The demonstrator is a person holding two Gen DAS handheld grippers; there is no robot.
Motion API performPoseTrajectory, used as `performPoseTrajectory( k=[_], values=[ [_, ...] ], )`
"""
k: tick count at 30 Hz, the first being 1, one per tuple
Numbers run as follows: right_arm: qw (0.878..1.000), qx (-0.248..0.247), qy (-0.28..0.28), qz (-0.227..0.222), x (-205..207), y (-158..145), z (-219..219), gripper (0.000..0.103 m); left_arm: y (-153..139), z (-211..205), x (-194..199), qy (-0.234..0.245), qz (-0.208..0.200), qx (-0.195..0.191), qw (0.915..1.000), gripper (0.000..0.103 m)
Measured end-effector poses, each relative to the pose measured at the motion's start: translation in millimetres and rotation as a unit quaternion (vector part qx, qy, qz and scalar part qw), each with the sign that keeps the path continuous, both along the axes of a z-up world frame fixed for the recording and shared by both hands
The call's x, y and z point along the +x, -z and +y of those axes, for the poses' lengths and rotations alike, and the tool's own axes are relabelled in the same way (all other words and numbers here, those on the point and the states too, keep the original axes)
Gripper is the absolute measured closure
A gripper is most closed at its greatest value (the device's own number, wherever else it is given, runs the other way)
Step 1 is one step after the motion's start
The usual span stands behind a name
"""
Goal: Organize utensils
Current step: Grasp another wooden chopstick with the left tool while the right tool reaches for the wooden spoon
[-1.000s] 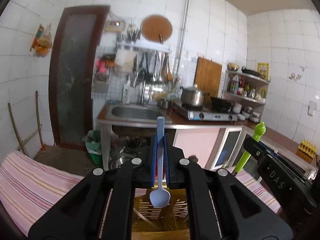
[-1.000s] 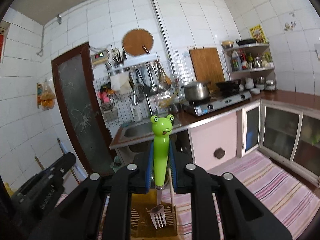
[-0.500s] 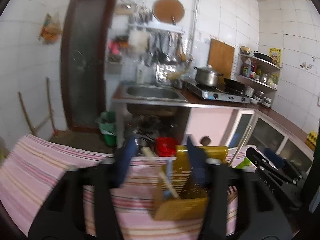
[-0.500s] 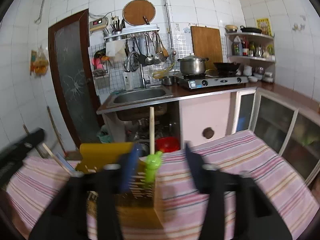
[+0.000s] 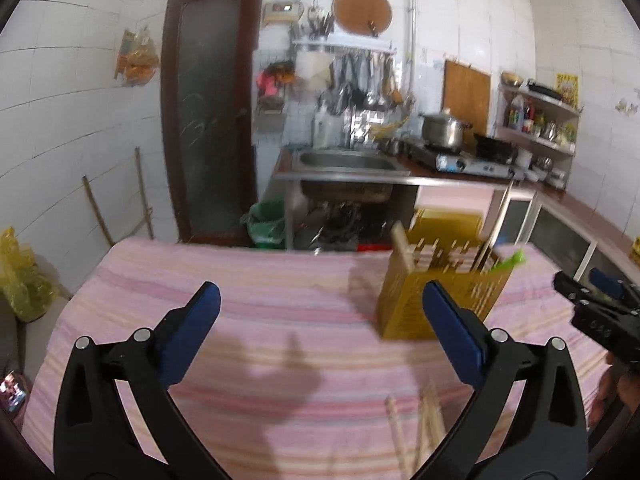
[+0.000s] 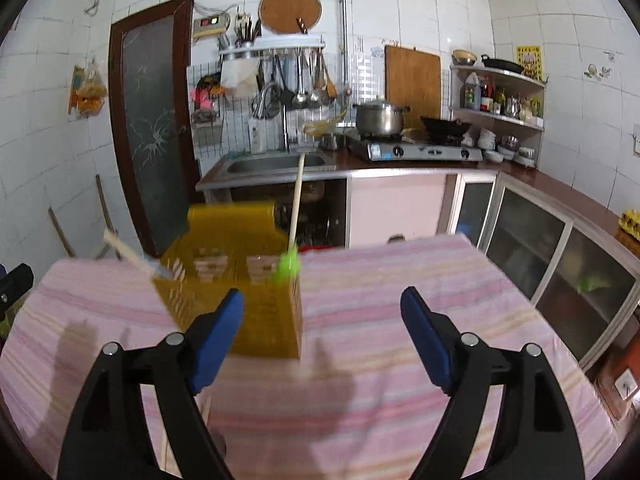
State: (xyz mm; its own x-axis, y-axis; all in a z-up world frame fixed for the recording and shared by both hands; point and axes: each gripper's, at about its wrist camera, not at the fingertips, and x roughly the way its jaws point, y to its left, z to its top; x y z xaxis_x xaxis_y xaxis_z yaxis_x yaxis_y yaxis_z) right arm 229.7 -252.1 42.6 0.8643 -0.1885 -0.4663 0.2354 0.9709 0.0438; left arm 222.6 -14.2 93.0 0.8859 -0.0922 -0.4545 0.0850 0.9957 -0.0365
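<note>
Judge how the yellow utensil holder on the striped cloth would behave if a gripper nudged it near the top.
The yellow utensil holder looks like thin slotted plastic, so probably light. It stands tall on a soft striped cloth, with handles leaning out above its rim, so a high push would more likely tip it than slide it.

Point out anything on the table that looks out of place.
Loose wooden chopsticks lie scattered on the striped tablecloth, outside the yellow utensil holder. The green-handled fork leans inside it rather than upright. Both grippers are open and empty.
</note>
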Motion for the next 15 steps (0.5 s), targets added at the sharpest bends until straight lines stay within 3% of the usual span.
performPoseTrajectory(
  k=[11, 15],
  values=[
    [0.995, -0.004, -0.03, 0.097, -27, 84, 41, 0.024, 90, 16, -15, -0.016, 0.092, 0.014, 0.9956, 0.005],
    [0.992, 0.0, -0.045, 0.116, -26, 101, 57, 0.024, 116, 15, -11, -0.024, 0.118, 0.026, 0.9924, 0.005]
  ],
)
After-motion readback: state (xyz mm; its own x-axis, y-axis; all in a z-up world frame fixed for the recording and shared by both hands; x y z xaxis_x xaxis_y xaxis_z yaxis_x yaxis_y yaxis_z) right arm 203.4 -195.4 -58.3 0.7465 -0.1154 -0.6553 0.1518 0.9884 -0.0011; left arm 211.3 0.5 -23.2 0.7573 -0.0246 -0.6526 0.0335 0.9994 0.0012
